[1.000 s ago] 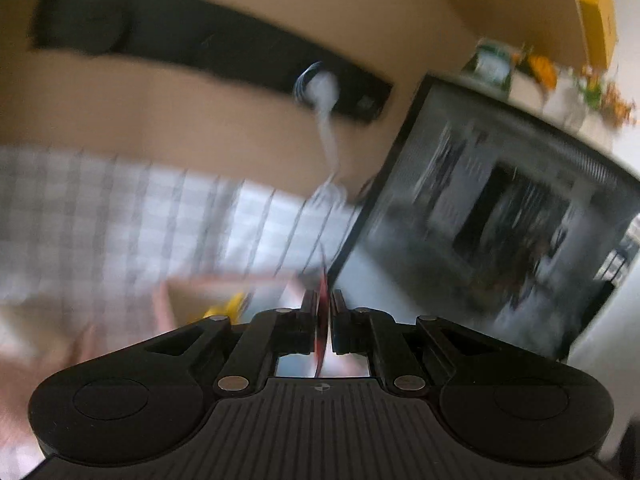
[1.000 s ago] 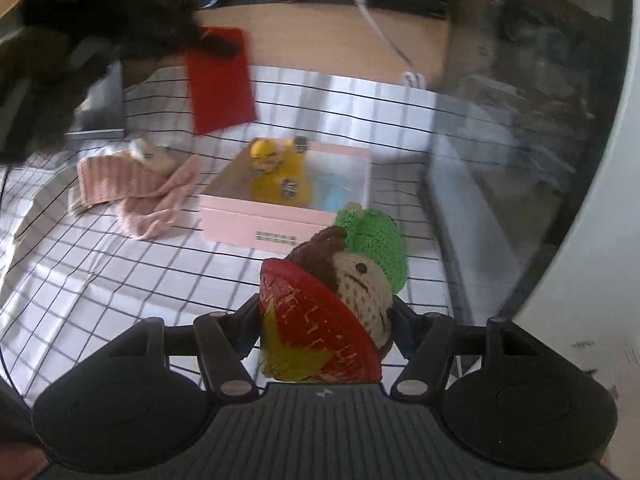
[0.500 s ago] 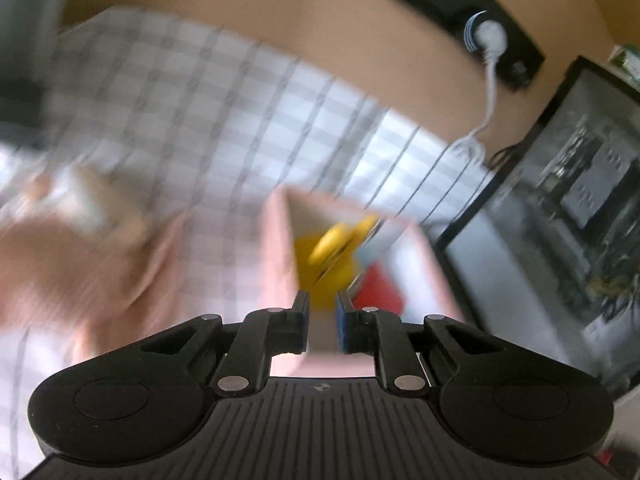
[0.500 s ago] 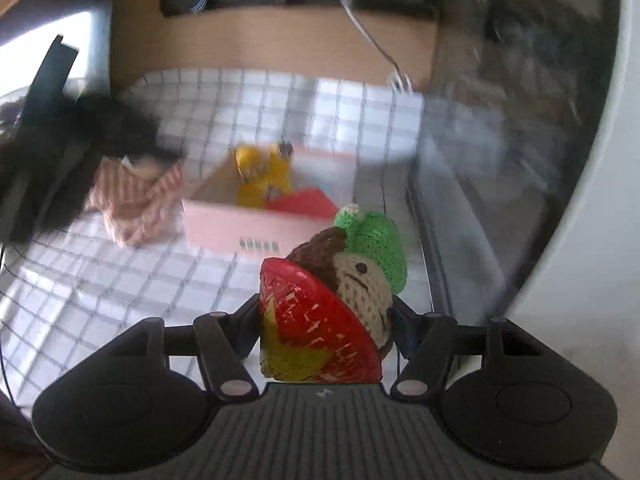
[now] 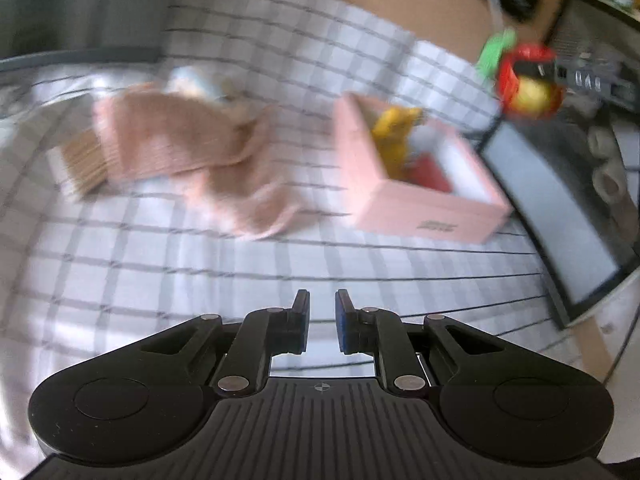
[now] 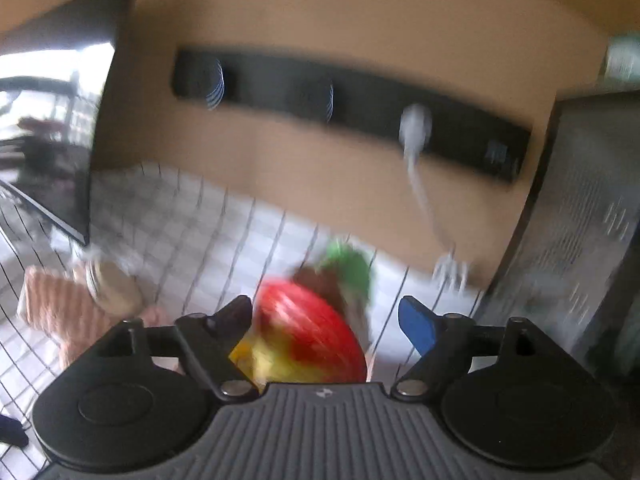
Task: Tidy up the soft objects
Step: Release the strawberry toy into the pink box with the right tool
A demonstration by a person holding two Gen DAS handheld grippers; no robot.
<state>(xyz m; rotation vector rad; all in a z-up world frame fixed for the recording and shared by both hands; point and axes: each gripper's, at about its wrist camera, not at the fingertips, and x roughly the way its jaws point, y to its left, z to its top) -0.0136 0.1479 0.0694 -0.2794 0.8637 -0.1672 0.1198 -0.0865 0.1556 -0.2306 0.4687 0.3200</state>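
My right gripper (image 6: 326, 314) has its jaws opening. The crocheted doll (image 6: 308, 336), red and yellow with a brown head and green hat, lies between them against the left finger and clear of the blue right pad (image 6: 416, 326). The left wrist view shows that doll (image 5: 528, 92) in the air beyond the far corner of the pink box (image 5: 420, 208). A yellow soft toy (image 5: 394, 132) and a red piece (image 5: 430, 174) lie in the box. My left gripper (image 5: 322, 308) hangs low over the checked cloth (image 5: 160, 272), jaws slightly apart with nothing between them.
A crumpled pink knitted cloth (image 5: 192, 148) lies left of the box, with a pale round thing (image 6: 114, 288) on it. A black appliance (image 5: 560, 208) stands right of the box. A black power strip (image 6: 352, 108) with a white plug (image 6: 416, 132) runs along the wooden back wall.
My left gripper let the red piece go into the pink box, then drew back and sank. My right gripper carried the doll toward the back wall and spread its jaws off it.
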